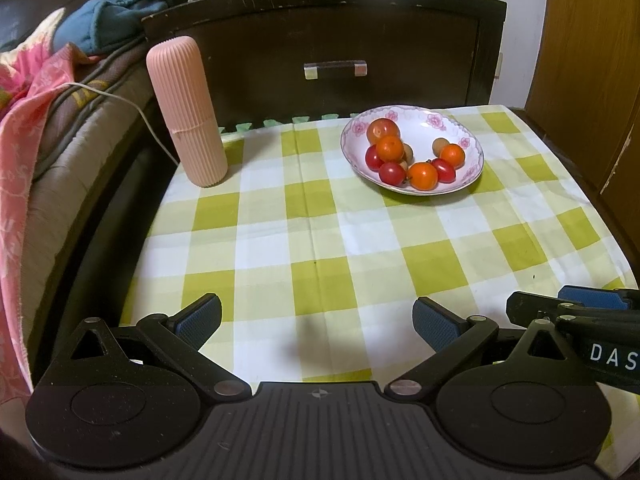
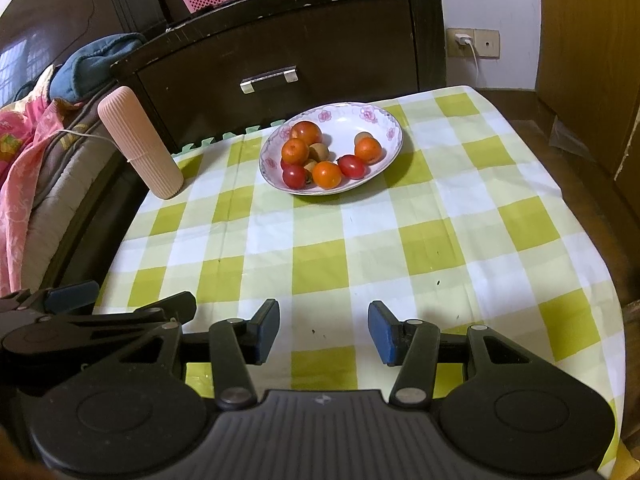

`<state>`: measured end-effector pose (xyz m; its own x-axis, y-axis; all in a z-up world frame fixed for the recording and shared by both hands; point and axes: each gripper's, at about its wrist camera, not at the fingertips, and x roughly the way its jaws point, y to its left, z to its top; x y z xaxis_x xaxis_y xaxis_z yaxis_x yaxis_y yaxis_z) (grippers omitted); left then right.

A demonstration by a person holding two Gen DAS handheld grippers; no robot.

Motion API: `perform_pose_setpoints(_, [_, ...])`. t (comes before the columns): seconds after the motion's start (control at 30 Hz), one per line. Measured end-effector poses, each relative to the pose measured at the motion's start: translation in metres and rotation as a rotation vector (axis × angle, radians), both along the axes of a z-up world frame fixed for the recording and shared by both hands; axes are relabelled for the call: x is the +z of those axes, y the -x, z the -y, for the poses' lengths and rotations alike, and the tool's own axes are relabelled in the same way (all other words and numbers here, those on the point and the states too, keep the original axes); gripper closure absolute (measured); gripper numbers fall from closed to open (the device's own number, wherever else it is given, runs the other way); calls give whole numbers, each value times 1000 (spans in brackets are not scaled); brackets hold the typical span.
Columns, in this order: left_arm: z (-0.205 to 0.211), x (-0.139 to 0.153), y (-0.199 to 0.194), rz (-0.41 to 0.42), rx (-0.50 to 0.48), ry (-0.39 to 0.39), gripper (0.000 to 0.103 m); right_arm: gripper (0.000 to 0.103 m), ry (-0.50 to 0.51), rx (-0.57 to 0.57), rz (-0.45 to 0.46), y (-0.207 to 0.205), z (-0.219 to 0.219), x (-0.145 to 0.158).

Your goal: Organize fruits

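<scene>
A white floral bowl [image 1: 468,120] [image 2: 390,124] stands at the far side of the green checked tablecloth [image 1: 320,240] [image 2: 360,240]. It holds several small fruits: orange ones [image 1: 423,176] [image 2: 327,174], red ones [image 1: 392,173] [image 2: 295,176] and brown ones [image 1: 440,145] [image 2: 320,151]. My left gripper [image 1: 318,322] is open and empty over the near cloth, far from the bowl. My right gripper [image 2: 323,330] is open and empty, also near the front edge. Each gripper shows at the edge of the other's view.
A pink ribbed cylinder case [image 1: 186,112] [image 2: 138,144] stands at the cloth's far left corner. A dark wooden drawer cabinet [image 1: 332,44] [image 2: 280,40] stands behind the table. A bed with blankets [image 1: 36,120] lies to the left. A wooden door [image 1: 588,40] is on the right.
</scene>
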<state>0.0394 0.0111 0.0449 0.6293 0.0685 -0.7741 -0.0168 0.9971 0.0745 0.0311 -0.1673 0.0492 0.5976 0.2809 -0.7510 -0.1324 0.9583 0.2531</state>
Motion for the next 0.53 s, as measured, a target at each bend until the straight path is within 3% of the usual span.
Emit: perform_pose_setpoints(0.53, [1, 0, 1, 13, 7, -3, 0, 56, -1, -1, -1, 0, 0, -1])
